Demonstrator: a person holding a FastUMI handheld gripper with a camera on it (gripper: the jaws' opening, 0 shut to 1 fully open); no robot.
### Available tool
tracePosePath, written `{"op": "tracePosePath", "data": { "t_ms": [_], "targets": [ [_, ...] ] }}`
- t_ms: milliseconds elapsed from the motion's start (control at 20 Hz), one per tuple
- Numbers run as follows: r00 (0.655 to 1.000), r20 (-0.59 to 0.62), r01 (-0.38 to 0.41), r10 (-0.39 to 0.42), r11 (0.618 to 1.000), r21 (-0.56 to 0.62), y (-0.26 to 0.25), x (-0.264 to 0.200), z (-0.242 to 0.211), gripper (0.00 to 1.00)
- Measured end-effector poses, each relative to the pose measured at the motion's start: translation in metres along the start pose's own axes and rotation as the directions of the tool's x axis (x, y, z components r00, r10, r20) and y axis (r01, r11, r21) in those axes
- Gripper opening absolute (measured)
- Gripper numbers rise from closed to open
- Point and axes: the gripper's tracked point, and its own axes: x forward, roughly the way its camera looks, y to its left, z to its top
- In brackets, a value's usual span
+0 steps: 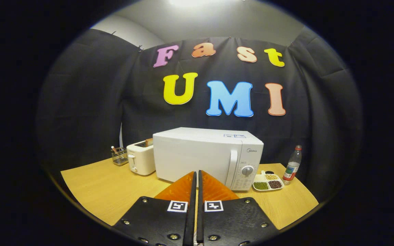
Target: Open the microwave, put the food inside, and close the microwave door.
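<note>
The white microwave [208, 155] stands on the wooden table [94, 191] with its door shut, straight ahead of the gripper [196, 172] at twelve o'clock and beyond the fingertips. Its upright handle [232, 168] and round dial [248, 170] sit on the right part of its front, at about one o'clock from the fingertips. The food is a divided plate [267, 182] holding green, dark and pale portions in separate compartments; it lies on the table just beside the microwave's right front corner, at roughly three o'clock from the fingertips.

The gripper's two fingers are pressed together with barely a slit between them, and they hold nothing. Their tips point at the lower front of the microwave, apart from it.

At three o'clock past the plate stands a clear bottle [293, 167] with a red cap. At nine o'clock from the microwave, just beside its left side, is a white toaster [141, 158] with a slice of bread [148, 141] poking up. Further out at nine o'clock stands a small wire basket [119, 156].
</note>
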Motion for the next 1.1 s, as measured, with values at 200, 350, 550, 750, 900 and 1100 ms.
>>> {"op": "tracePosePath", "data": {
  "t_ms": [200,350,550,750,900,1100],
  "targets": [
    [1.0,0.022,0.017,-0.017,1.0,-0.026,-0.006,-0.074,0.013,0.04],
    [0.998,0.061,0.023,-0.02,0.999,-0.036,-0.011,-0.118,0.026,0.04],
    [0.996,0.09,0.024,-0.022,1.0,-0.019,-0.016,-0.154,0.035,0.04],
    [0.989,0.143,-0.023,0.023,1.0,-0.003,-0.009,-0.181,0.049,0.04],
    [0.99,0.138,0.038,-0.035,0.999,-0.02,-0.025,-0.186,0.045,0.39],
    [0.978,0.149,0.156,-0.149,0.987,-0.036,-0.041,-0.189,0.049,0.98]
  ]
}}
